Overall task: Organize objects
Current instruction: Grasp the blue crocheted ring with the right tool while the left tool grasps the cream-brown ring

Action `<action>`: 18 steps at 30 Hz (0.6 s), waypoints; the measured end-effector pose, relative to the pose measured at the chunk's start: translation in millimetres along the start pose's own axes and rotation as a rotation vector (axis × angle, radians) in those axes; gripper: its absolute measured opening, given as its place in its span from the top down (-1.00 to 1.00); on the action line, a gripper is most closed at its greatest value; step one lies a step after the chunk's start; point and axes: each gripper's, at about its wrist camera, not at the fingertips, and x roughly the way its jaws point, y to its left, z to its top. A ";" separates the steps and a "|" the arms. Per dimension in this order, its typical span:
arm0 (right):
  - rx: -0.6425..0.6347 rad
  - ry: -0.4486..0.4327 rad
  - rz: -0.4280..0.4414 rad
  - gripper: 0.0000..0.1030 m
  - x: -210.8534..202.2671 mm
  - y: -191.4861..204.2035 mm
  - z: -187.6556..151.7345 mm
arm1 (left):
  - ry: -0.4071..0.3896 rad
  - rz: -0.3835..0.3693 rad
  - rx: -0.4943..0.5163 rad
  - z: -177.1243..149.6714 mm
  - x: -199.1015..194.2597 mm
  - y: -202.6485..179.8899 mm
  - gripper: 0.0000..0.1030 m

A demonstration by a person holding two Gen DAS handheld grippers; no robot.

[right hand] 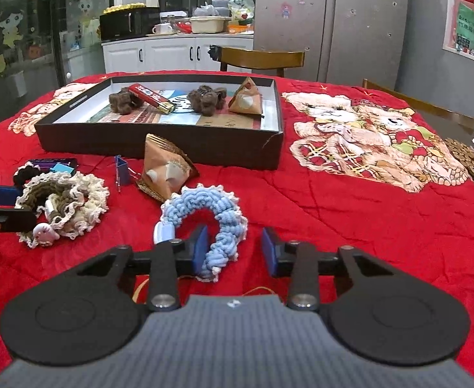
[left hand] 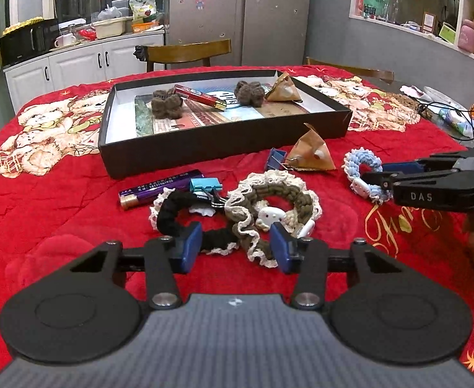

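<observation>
A black tray [left hand: 204, 144] on the red cloth holds two brown crochet pieces, a red battery [left hand: 199, 96] and a paper pyramid [left hand: 284, 90]. In front of it lie a purple battery [left hand: 159, 189], a light blue clip [left hand: 205, 185], a dark blue clip [left hand: 275, 159], a second paper pyramid [left hand: 313, 153], a black scrunchie [left hand: 175, 213] and a brown-and-cream scrunchie [left hand: 279, 200]. My left gripper [left hand: 235, 250] is open, straddling where these two scrunchies meet. My right gripper [right hand: 235, 252] is open around the near side of a blue scrunchie [right hand: 219, 223].
Wooden chairs [left hand: 188, 52] stand behind the table. Cables and small clutter [left hand: 457, 119] lie at the table's right edge. A round woven coaster [right hand: 466, 158] lies at the far right. White cabinets and a fridge are further back.
</observation>
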 end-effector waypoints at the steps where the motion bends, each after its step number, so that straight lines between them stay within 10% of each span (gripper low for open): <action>1: 0.005 -0.001 0.007 0.33 -0.8 -0.1 -0.5 | 0.002 -0.003 0.000 0.4 1.2 -0.2 0.05; 11: 0.030 -0.021 0.060 0.63 -7.3 -0.9 -4.6 | 0.012 -0.006 -0.009 3.9 8.0 1.4 0.70; 18: 0.012 -0.037 0.078 0.70 -11.2 2.9 -5.5 | -0.004 -0.035 -0.028 3.9 3.1 4.4 0.74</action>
